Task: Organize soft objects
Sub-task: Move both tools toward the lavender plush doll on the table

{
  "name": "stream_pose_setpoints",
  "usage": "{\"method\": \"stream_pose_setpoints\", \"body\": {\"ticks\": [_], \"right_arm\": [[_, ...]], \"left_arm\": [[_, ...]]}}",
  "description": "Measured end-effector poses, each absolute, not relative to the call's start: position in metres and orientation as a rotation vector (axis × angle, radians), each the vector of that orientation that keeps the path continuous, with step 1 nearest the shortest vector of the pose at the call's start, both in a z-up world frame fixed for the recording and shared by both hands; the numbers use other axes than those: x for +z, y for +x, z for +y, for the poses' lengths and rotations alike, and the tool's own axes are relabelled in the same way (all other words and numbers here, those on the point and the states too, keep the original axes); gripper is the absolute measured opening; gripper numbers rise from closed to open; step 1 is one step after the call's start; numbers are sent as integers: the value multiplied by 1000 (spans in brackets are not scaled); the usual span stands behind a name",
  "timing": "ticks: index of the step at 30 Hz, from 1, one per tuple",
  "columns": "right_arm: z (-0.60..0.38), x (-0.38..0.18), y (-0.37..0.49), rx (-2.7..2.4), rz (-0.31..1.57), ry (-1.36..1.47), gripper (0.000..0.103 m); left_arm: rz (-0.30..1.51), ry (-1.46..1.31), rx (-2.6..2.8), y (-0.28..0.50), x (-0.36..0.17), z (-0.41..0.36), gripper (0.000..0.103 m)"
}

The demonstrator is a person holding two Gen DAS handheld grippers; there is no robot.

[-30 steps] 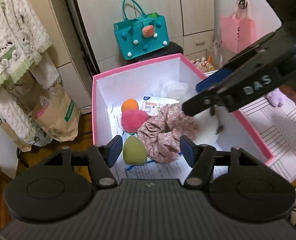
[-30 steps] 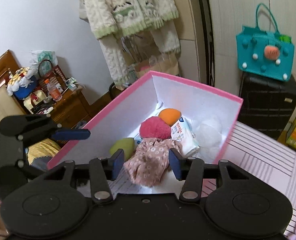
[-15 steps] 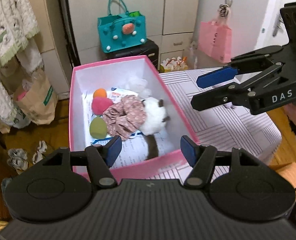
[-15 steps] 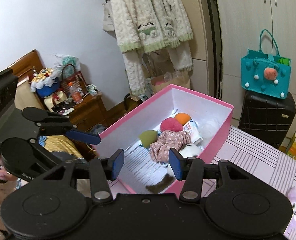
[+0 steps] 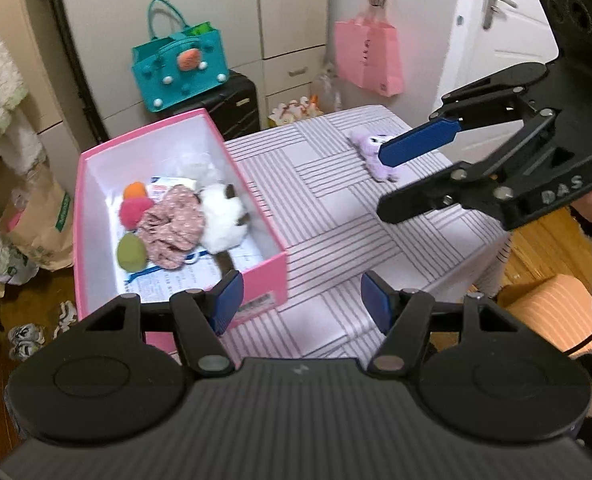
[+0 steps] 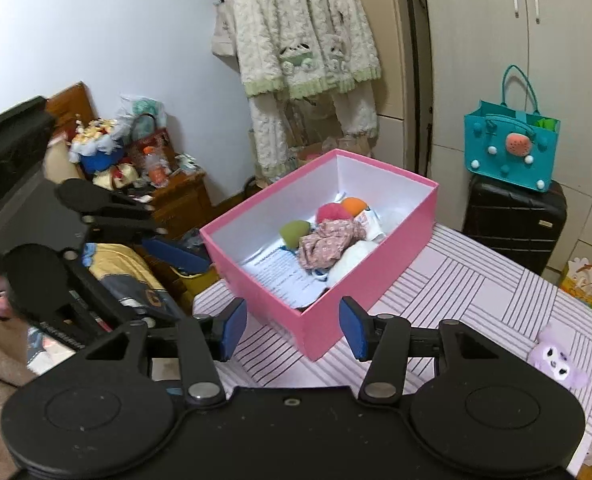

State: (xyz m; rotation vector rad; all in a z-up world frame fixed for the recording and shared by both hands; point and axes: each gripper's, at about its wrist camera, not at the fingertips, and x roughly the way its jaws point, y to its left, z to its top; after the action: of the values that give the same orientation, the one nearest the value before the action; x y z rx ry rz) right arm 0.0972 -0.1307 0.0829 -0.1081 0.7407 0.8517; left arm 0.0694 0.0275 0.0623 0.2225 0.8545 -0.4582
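A pink box [image 5: 256,280] stands on the striped table [image 5: 336,216]. In it lie a floral scrunchie [image 5: 172,228], a white plush [image 5: 222,216], a pink ball [image 5: 134,210], an orange ball [image 5: 134,190] and a green sponge [image 5: 130,254]. A purple plush toy [image 5: 370,156] lies alone on the table, right of the box. My left gripper [image 5: 298,300] hovers open and empty over the box's near corner. My right gripper [image 6: 293,328], jaws opening with nothing between them, hangs above the table near the purple toy [image 6: 558,360].
A teal bag [image 5: 180,68] sits on a black suitcase [image 5: 232,100] behind the table. A pink bag [image 5: 368,56] hangs by the door. Hanging clothes [image 6: 304,40], a cluttered wooden nightstand [image 6: 176,196] and a paper bag [image 5: 44,216] stand left of the box.
Both grippers have drawn back and up from the box, so its contents look smaller. The purple toy and more of the table have come into view.
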Motion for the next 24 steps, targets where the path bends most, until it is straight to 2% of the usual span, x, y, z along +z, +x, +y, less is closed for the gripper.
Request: {"method": "stream_pose_setpoints", "body": {"ticks": [10, 24], "right_arm": [[-174, 56, 71, 783, 758, -94, 64], [-221, -16, 74, 640, 818, -111, 65]], "left_arm": [[868, 231, -564, 69, 42, -3, 64], [862, 253, -688, 91, 5, -51, 64]]}}
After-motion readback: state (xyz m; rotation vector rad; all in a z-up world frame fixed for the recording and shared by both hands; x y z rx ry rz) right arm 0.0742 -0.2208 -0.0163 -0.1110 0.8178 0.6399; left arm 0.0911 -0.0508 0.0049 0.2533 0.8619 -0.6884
